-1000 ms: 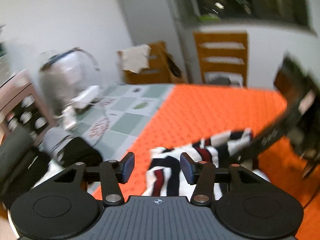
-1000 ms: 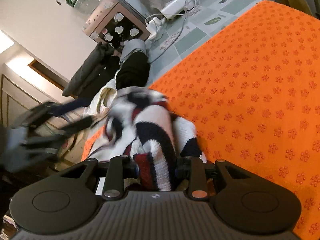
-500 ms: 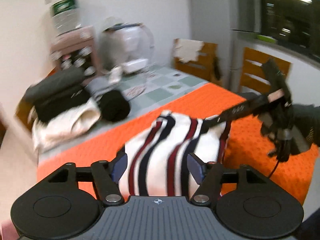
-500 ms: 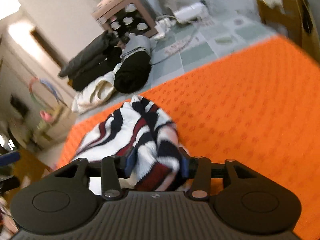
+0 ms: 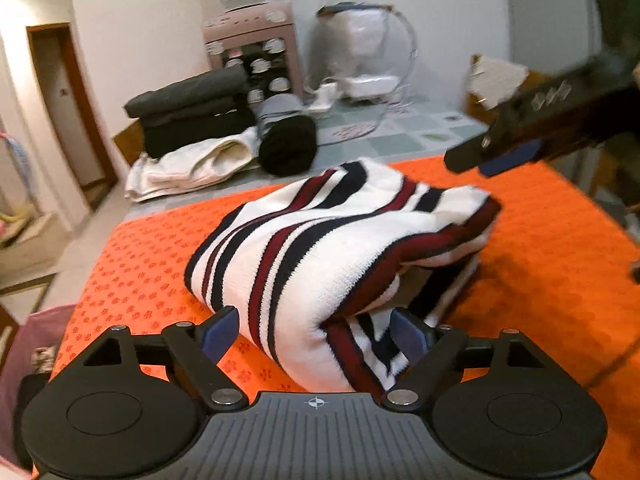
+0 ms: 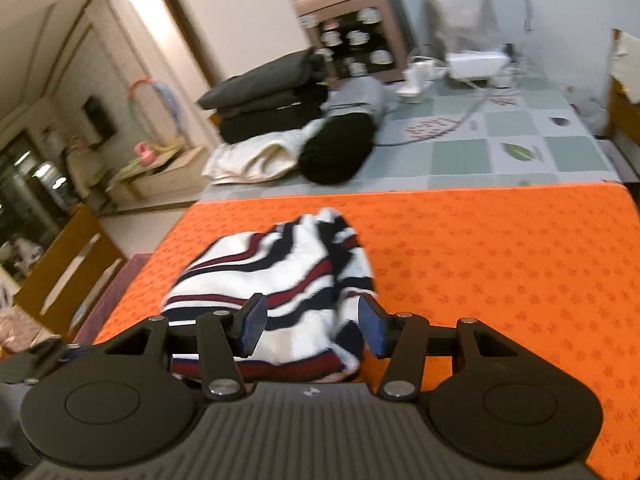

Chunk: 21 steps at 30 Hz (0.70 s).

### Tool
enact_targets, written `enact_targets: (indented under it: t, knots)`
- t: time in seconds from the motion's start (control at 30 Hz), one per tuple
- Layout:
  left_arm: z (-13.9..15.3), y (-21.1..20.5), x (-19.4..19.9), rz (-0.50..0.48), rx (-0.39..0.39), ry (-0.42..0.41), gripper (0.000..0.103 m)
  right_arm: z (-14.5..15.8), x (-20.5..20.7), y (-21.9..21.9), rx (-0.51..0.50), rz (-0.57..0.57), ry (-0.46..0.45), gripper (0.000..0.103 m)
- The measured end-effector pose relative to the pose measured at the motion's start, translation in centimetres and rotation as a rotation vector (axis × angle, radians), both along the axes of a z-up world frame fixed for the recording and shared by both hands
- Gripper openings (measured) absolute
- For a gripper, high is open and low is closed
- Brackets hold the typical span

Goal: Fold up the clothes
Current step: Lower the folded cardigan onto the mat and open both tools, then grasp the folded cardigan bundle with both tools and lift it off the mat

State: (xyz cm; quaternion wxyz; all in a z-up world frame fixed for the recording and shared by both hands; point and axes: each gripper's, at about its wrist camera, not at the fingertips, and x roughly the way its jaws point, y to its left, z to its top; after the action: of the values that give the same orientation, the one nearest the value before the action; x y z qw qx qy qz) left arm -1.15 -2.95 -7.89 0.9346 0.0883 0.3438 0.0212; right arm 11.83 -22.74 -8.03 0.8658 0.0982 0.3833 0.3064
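On orange mat [image 5: 540, 264], folded striped sweater [image 5: 320, 256]

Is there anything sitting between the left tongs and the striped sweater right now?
Nothing visible stands in the way. The striped sweater lies folded on the orange mat, its near edge already between the fingers of the left tongs, whose jaws have just been opening and stand clear of the knit.

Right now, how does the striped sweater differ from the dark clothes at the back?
The striped sweater lies loosely bundled on the orange mat; the dark clothes are plain and neatly stacked on a cream garment on the checked cloth. Both are folded.
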Motion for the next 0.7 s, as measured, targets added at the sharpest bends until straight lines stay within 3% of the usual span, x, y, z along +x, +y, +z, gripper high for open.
enact_targets:
  t: [0.2, 0.3, 0.37, 0.43, 0.6, 0.7]
  knots:
    - [-2.0, -1.1, 1.1, 0.099, 0.094, 0.037, 0.083, 0.6, 0.3, 2.5, 0.0, 0.137, -0.03, 0.057]
    - [-2.4, -1.5, 0.6, 0.094, 0.129, 0.038, 0.072, -0.2, 0.6, 4.1, -0.02, 0.208, -0.033, 0.056]
    - [-2.6, -2.0, 0.2, 0.075, 0.156, 0.038, 0.058, -1.4, 0.9, 5.0, -0.053, 0.243, -0.016, 0.048]
    - [-2.9, -2.4, -0.3, 0.069, 0.186, 0.038, 0.054, -2.7, 0.9, 5.5, -0.087, 0.266, -0.007, 0.043]
    - [-3.5, -0.9, -1.3, 0.117, 0.113, 0.043, 0.052, -5.2, 0.8, 5.7, -0.163, 0.292, -0.029, 0.037]
    - [-3.0, 0.0, -2.1, 0.106, 0.025, 0.033, 0.052, -5.9, 1.0, 5.2, -0.154, 0.299, -0.03, 0.037]
